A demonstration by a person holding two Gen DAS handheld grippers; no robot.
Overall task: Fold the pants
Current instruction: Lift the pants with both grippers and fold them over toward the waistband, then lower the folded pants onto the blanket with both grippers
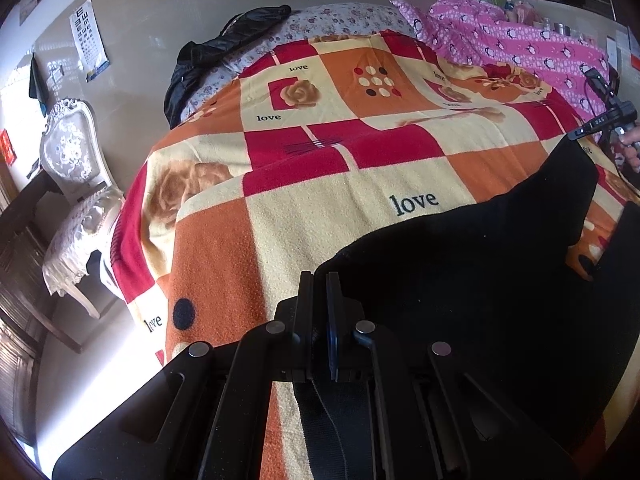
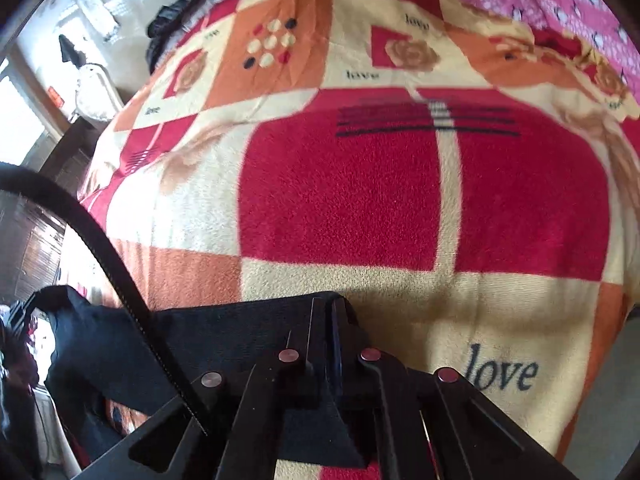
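Note:
Black pants lie spread on a red, orange and cream "love" blanket on a bed. My left gripper is shut on the left corner of the pants' edge. My right gripper is shut on the other corner of the pants, held just above the blanket. The right gripper also shows at the far right of the left wrist view, at the pants' far corner. The fabric hangs stretched between the two grippers.
A black jacket lies at the bed's far left corner. A pink patterned quilt is bunched at the far right. A white chair stands left of the bed by the wall. A black cable crosses the right wrist view.

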